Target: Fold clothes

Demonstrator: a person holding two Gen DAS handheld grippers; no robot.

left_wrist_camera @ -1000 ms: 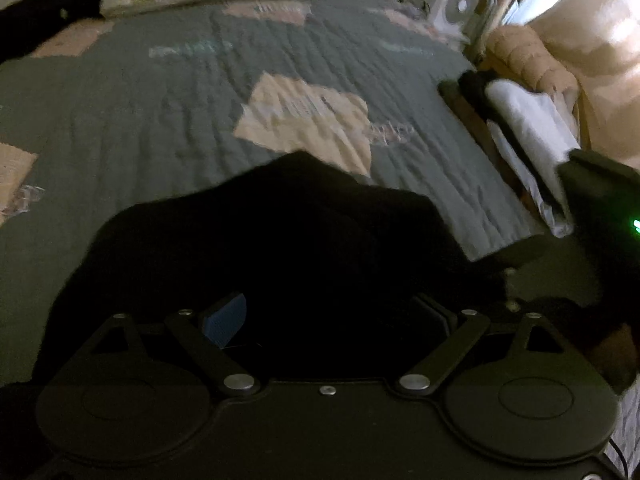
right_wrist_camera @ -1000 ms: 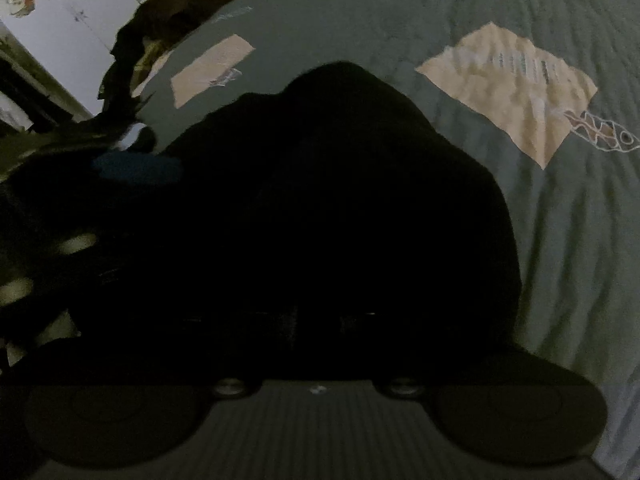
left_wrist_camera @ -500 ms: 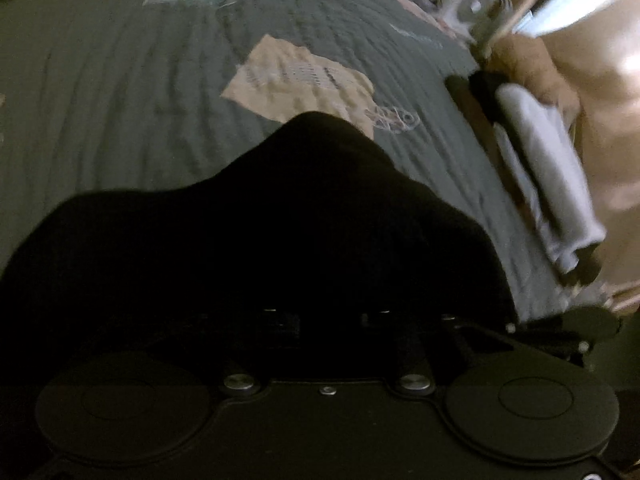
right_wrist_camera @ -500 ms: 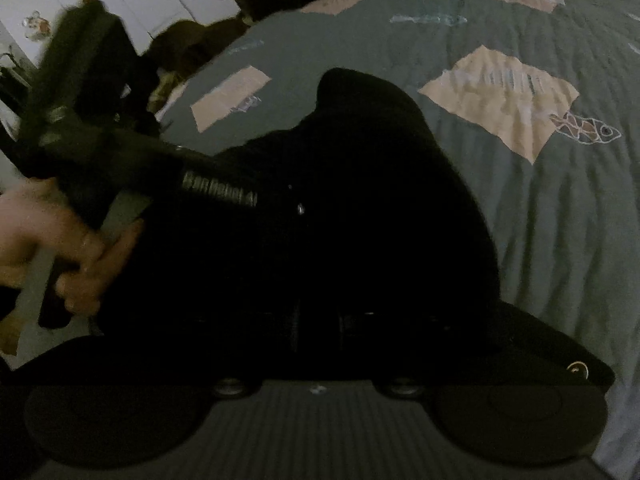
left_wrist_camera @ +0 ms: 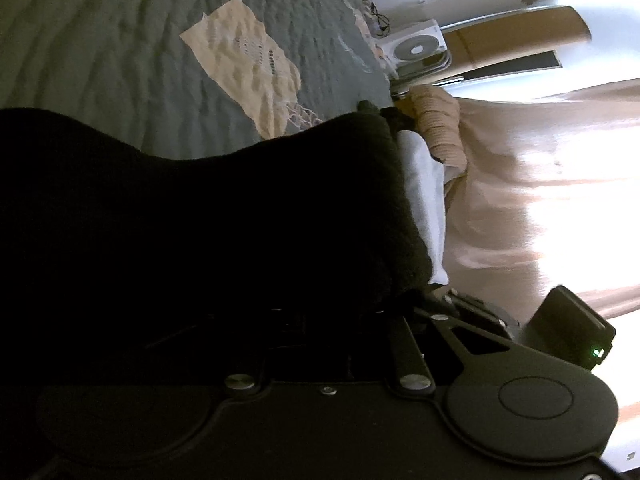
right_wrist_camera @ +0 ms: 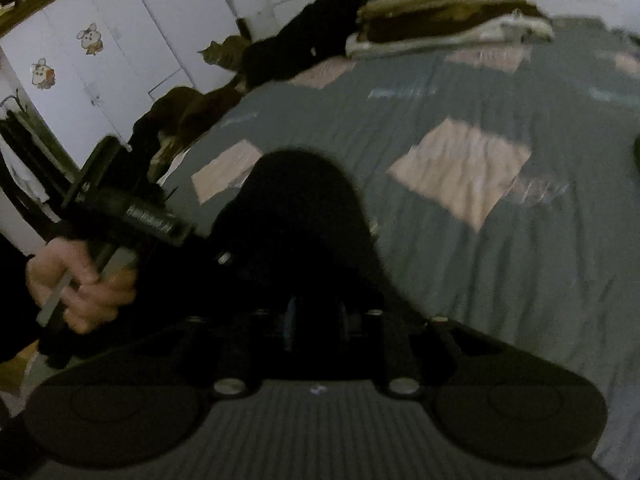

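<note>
A black garment [left_wrist_camera: 208,216] fills the middle of the left wrist view and hides the left gripper's [left_wrist_camera: 326,312] fingers; the linkage arms stand drawn in, shut on the cloth. In the right wrist view the same black garment [right_wrist_camera: 300,220] rises in a hump above the grey quilted bed [right_wrist_camera: 500,264]. The right gripper [right_wrist_camera: 314,320] is shut on it, its blue pads close together. The left gripper's body and the hand that holds it [right_wrist_camera: 80,284] show at the left of the right wrist view.
Folded white and dark clothes [left_wrist_camera: 424,184] lie stacked at the bed's right edge beside a tan knit item [left_wrist_camera: 440,128]. A white fan [left_wrist_camera: 416,48] stands beyond. A folded pile [right_wrist_camera: 448,28] and dark clothes [right_wrist_camera: 320,36] lie at the bed's far end.
Both grippers have lifted the black garment off the bed. The left gripper closed on the cloth and has rolled sideways towards the stack at the bed's right edge. The left hand came into the right view.
</note>
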